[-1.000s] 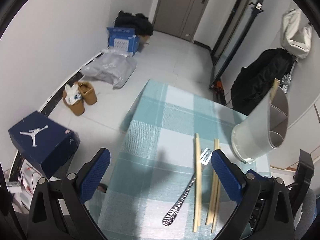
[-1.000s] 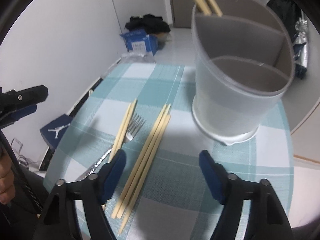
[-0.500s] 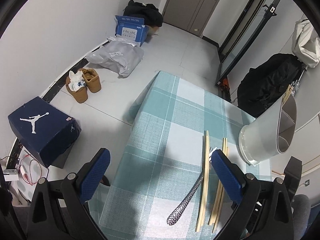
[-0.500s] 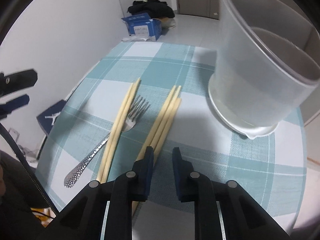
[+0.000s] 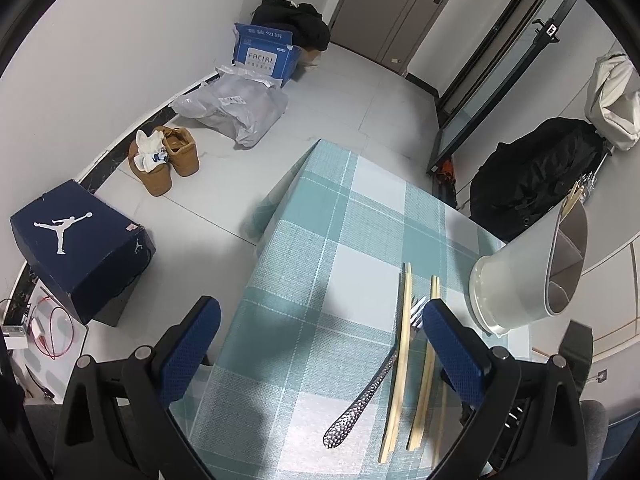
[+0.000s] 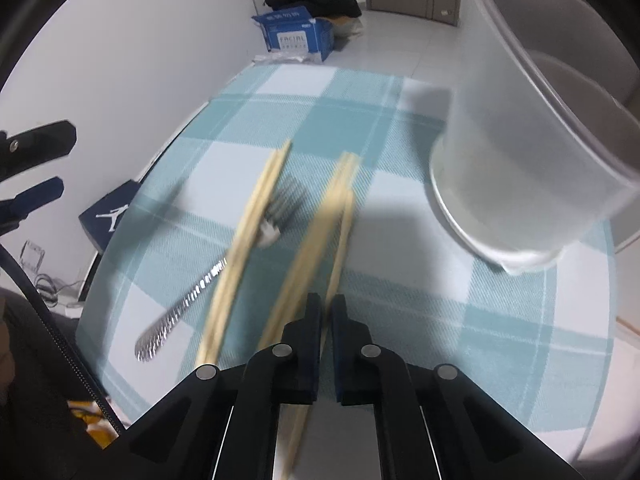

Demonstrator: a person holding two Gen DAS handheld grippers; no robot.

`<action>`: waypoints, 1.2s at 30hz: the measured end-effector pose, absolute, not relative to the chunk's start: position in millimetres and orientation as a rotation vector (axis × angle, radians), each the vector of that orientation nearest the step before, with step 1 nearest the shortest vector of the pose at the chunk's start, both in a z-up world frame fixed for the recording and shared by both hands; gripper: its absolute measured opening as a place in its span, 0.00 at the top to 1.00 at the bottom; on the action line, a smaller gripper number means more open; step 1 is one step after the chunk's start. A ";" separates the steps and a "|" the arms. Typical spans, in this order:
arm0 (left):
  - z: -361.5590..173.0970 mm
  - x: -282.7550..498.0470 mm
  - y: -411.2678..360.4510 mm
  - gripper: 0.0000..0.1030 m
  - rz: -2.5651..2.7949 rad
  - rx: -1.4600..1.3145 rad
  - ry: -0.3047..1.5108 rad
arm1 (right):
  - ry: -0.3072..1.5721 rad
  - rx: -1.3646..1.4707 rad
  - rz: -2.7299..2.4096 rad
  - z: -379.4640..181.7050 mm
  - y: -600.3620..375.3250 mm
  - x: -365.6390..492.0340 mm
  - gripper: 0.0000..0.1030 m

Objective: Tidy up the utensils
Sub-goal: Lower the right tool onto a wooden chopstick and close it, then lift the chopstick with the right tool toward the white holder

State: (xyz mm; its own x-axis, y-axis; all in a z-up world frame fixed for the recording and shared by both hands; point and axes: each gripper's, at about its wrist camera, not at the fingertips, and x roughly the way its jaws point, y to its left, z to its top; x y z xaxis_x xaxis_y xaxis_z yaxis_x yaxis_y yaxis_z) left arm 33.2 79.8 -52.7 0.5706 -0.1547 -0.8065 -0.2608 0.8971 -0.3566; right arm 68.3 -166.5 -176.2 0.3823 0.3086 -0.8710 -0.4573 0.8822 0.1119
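Left wrist view: my left gripper [image 5: 318, 346] hangs over the near left part of the teal check tablecloth [image 5: 340, 240], jaws spread wide, nothing between the pads. Fork [image 5: 372, 376] lies on the cloth with its tines far and its handle near, close to the right pad. One pair of chopsticks [image 5: 400, 344] lies across the fork; a second bundle of chopsticks [image 5: 430, 364] sits just to its right, partly behind the right pad. Grey utensil holder [image 5: 532, 276] stands at the far right of the table, divided inside, with a chopstick tip poking out of the far compartment. Off the table on the floor: dark blue shoebox [image 5: 76, 248], tan shoes [image 5: 168, 156]

Right wrist view, blurred: my right gripper [image 6: 325, 312] is pressed nearly together, pinching a single chopstick [image 6: 340, 248] from the right-hand bundle; its shaft runs down between the pads and out below them. The rest of that bundle [image 6: 316, 232] is just to the left, then the other pair [image 6: 248, 240] over the fork [image 6: 208, 276]. Holder [image 6: 532, 160] is at the far right, close by. Left gripper's fingers [image 6: 36, 168] show at the left edge, apart
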 end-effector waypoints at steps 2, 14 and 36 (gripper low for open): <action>-52.5 33.9 79.6 0.03 0.065 -0.481 0.975 | 1.103 -0.157 0.495 -176.5 -176.5 63.1 0.97; -52.7 37.2 73.7 0.03 0.068 -0.498 0.980 | 1.143 -0.191 0.582 -176.5 -208.2 12.5 0.94; -76.1 59.4 40.8 0.03 0.117 -0.246 1.035 | 1.027 -0.176 0.618 -167.0 -199.5 52.5 1.00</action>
State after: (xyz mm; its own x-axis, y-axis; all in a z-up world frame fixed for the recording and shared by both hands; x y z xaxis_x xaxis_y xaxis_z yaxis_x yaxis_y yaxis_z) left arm 59.4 40.8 -76.1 0.5078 -0.0202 -0.8612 -0.2114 0.9662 -0.1473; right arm 52.5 -199.5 -167.0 0.3652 0.3976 -0.8418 -0.5572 0.8177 0.1445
